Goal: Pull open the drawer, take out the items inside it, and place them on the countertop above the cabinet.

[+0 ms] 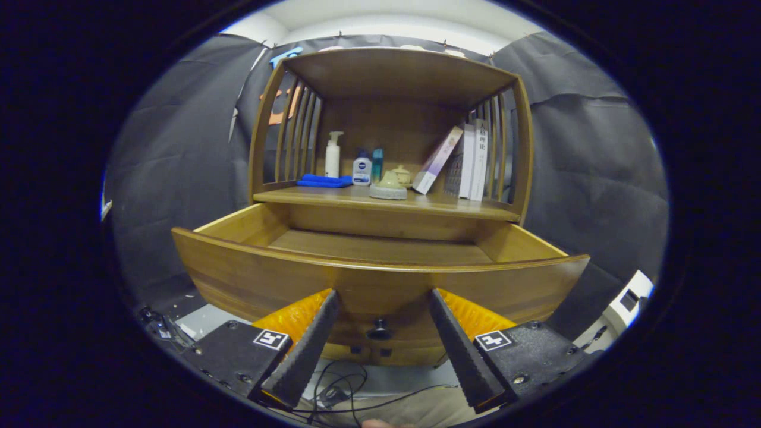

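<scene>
The wooden drawer (380, 279) stands pulled out toward me, and the part of its floor that shows is bare; its front board hides the near part of the inside. Its small dark knob (379, 329) sits low on the front board, between my two fingers and apart from both. My gripper (380, 300) is open, the fingertips close to the drawer front on either side of the knob, holding nothing. Above the drawer lies the countertop (333, 196) of the cabinet, under a slatted wooden hutch.
On the countertop stand a blue cloth (324, 180), a white pump bottle (333, 156), a small white and blue bottle (361, 169), a teal bottle (377, 164), a pale teapot (389, 185) and leaning books (458, 159). Cables (339, 389) lie on the floor below.
</scene>
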`<state>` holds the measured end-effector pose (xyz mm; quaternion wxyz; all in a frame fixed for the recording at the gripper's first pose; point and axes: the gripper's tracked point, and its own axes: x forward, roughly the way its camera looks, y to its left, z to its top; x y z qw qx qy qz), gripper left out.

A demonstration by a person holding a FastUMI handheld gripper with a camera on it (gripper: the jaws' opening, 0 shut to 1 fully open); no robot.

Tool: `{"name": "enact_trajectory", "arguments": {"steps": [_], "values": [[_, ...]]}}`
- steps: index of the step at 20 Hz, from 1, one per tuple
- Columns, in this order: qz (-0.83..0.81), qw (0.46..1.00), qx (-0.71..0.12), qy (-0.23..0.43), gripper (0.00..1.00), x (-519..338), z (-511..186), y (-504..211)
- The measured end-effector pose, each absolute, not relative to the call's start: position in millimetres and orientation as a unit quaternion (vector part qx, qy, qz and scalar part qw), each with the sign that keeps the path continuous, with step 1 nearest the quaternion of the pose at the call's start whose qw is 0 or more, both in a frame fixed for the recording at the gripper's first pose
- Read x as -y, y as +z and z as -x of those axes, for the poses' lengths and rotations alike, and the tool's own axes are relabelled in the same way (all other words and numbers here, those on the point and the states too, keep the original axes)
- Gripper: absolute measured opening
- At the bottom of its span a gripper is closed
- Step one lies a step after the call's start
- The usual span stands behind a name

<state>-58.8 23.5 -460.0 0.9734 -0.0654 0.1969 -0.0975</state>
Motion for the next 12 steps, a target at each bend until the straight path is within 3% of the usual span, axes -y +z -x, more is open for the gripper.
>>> {"name": "enact_trajectory", "arguments": {"steps": [12], "values": [[0.045, 0.972, -0.205, -0.102, 1.00, -13.5, -27.9, -458.7]]}}
